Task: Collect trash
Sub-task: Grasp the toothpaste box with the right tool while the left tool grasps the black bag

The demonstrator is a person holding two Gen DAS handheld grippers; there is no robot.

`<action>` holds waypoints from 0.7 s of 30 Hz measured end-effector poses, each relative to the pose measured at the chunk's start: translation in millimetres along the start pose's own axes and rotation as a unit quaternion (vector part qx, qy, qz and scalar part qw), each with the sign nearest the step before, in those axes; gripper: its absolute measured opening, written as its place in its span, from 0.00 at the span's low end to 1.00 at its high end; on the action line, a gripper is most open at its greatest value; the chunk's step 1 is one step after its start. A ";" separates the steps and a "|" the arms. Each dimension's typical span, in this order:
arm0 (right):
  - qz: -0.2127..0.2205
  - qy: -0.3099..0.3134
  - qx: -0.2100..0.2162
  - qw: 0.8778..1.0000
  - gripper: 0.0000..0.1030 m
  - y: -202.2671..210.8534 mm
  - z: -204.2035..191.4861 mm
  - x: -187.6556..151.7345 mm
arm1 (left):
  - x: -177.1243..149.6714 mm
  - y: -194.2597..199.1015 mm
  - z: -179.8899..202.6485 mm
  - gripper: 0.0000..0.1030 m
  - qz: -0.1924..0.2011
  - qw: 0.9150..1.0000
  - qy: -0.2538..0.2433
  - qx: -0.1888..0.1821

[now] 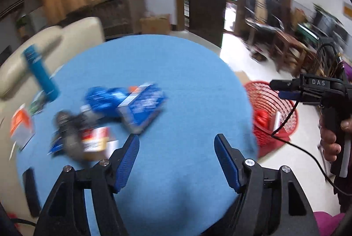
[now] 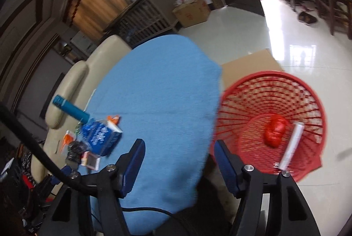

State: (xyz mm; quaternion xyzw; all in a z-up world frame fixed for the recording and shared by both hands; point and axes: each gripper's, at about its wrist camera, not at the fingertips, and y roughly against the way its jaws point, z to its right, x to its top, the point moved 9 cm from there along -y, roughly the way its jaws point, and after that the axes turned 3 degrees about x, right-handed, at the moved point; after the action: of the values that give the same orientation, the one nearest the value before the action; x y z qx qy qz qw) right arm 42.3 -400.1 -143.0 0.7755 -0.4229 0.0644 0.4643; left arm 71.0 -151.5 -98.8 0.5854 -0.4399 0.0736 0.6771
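Blue cloth-covered table [image 2: 158, 90], blue packets [image 2: 100, 137] and wrappers [image 1: 94, 141] heaped at one side

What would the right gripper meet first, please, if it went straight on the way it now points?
Probably the blue cloth, near its right edge. The open right gripper holds nothing and points down at it; the red basket lies just right of that line. Depth is hard to judge.

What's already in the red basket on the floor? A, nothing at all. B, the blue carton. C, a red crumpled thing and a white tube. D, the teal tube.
C: the right wrist view shows a red crumpled thing and a white tube lying inside the red basket.
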 end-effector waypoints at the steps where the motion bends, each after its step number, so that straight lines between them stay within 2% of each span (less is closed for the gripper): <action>1: -0.012 0.007 0.014 1.000 0.67 -9.7 -14.0 -1.0 | -1.3 6.7 -18.8 0.71 0.007 1.000 0.014 0.017; 4: -0.047 0.022 0.041 0.998 0.67 -38.4 -50.1 -6.7 | -0.7 14.4 -55.7 0.79 0.025 0.997 0.051 0.048; 7: -0.088 0.017 0.087 0.992 0.71 -70.3 -88.0 -13.6 | 3.3 12.5 -100.3 0.80 0.030 0.992 0.094 0.076; 12: -0.150 -0.041 0.150 0.976 0.73 -122.3 -136.4 -23.6 | -1.2 -7.7 -152.8 0.80 0.013 0.981 0.181 0.072; 17: -0.187 -0.096 0.148 0.966 0.73 -167.2 -155.8 -33.5 | -3.9 -37.2 -179.0 0.80 -0.014 0.970 0.233 0.064; 21: -0.181 -0.106 0.109 0.972 0.73 -189.5 -163.0 -29.3 | -5.2 -56.8 -188.1 0.80 -0.026 0.965 0.254 0.055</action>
State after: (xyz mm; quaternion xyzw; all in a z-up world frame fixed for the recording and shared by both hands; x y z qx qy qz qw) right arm 207.1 -216.4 -192.2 0.8875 -0.3127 -0.0573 0.3336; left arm 198.7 -5.3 -130.1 0.5955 -0.2334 0.2262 0.7347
